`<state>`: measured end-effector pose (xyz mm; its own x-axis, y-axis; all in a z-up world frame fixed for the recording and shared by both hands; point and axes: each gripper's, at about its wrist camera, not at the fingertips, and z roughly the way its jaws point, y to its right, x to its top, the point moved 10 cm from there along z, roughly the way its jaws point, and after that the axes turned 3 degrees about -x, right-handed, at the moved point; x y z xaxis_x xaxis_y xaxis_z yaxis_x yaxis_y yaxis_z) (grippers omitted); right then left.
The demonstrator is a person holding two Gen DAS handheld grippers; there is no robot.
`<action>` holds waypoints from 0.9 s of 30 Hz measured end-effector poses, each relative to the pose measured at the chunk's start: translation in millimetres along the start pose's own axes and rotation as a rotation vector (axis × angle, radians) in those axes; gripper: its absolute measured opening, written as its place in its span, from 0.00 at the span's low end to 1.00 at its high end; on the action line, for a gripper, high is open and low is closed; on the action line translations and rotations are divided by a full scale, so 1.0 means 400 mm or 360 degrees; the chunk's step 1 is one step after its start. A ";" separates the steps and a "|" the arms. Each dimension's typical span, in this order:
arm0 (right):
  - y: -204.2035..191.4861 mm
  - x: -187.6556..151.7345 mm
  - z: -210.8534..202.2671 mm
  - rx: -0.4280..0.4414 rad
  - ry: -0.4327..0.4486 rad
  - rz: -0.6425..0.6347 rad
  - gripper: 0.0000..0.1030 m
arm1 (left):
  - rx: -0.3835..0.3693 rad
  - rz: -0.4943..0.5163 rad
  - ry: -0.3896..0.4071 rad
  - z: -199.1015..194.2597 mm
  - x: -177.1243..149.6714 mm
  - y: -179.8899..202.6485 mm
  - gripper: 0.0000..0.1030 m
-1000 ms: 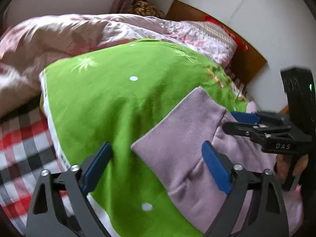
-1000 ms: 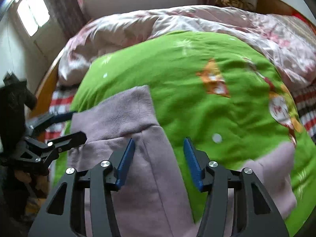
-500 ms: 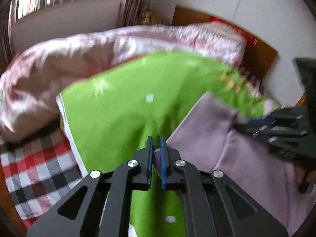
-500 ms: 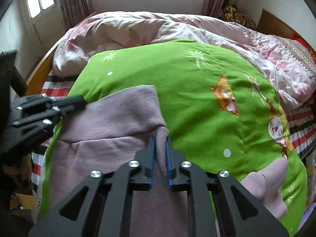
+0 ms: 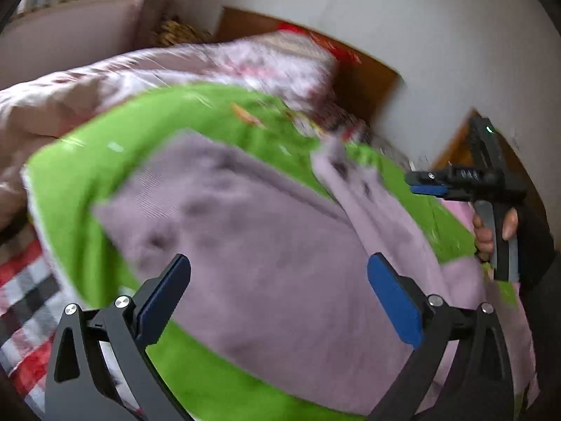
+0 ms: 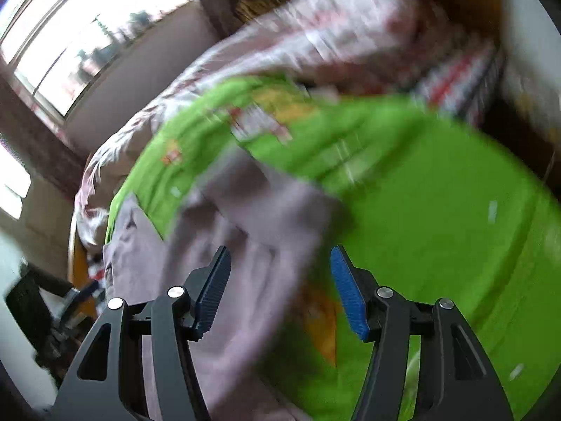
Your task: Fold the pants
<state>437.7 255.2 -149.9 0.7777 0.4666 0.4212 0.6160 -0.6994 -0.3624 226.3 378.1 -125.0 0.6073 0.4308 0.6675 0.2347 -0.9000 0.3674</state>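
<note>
The mauve pants [image 5: 266, 245] lie on a green blanket [image 5: 87, 161] on the bed, their waistband end toward the far left. My left gripper [image 5: 280, 301] is open and empty above the pants. My right gripper [image 6: 280, 291] is open and empty over the pants [image 6: 224, 245] and the green blanket [image 6: 438, 210]. In the left wrist view the right gripper [image 5: 424, 184] shows at the right, held in a hand. Both views are blurred by motion.
A pink floral quilt [image 5: 105, 80] is bunched behind the blanket. A red checked sheet [image 5: 24, 298] shows at the left bed edge. A wooden headboard [image 5: 361, 80] and white wall stand behind. A window [image 6: 70, 52] is at the far left.
Both grippers were shut on the pants half a second ago; now both are open and have let go. Both cameras have swung, and more of the pants lies spread under the left gripper.
</note>
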 end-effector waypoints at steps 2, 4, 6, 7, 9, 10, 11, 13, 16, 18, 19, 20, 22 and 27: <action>0.005 -0.040 0.051 0.0039 -0.0115 0.0046 0.57 | 0.0079 0.0018 -0.0174 0.055 -0.040 -0.002 0.98; -0.005 -0.040 0.066 -0.0001 -0.0103 -0.0028 0.57 | 0.0089 0.0003 -0.0256 0.073 -0.049 -0.015 0.98; -0.039 -0.038 0.072 0.0039 -0.0134 -0.0069 0.08 | 0.0072 -0.0037 -0.0274 0.067 -0.042 -0.031 0.98; -0.060 -0.031 0.064 0.0013 -0.0100 -0.0127 0.08 | 0.0097 -0.0053 -0.0257 0.056 -0.038 -0.042 0.98; -0.129 -0.018 0.020 -0.0066 -0.0008 -0.0335 0.08 | 0.0128 -0.0112 -0.0171 0.011 -0.024 -0.072 0.98; -0.180 -0.008 -0.012 -0.0063 0.0041 -0.0415 0.08 | 0.0132 -0.0159 -0.0112 -0.022 -0.017 -0.091 0.98; -0.240 0.001 -0.044 -0.0028 0.0087 -0.0488 0.08 | 0.0136 -0.0217 -0.0055 -0.053 -0.012 -0.113 0.98; -0.367 0.014 -0.089 0.0038 0.0166 -0.0629 0.08 | 0.0134 -0.0355 0.0055 -0.104 -0.007 -0.160 0.98; -0.539 -0.009 -0.080 0.0138 0.0163 -0.0801 0.08 | 0.0130 -0.0623 0.0205 -0.160 -0.016 -0.245 0.98; -0.669 -0.064 -0.013 0.0296 0.0020 -0.0888 0.21 | 0.0170 -0.0738 0.0217 -0.175 -0.039 -0.294 0.98; -0.703 -0.088 0.012 0.0345 -0.0047 -0.0917 0.21 | 0.0192 -0.0766 0.0211 -0.180 -0.051 -0.311 0.98; -0.738 -0.112 0.034 0.0412 -0.0111 -0.0947 0.39 | 0.0209 -0.0778 0.0208 -0.188 -0.059 -0.322 0.98; -0.779 -0.129 0.047 0.0504 -0.0104 -0.0982 0.60 | 0.0244 -0.0766 0.0208 -0.211 -0.076 -0.338 0.98; -0.644 -0.013 0.047 0.0254 0.0123 -0.0913 0.48 | 0.0184 -0.0680 0.0169 -0.225 -0.093 -0.329 0.98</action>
<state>277.3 443.0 -74.5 0.3075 0.7006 0.6439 0.9507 -0.2544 -0.1771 104.5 486.5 -139.9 0.3580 0.7641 0.5366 0.5343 -0.6389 0.5534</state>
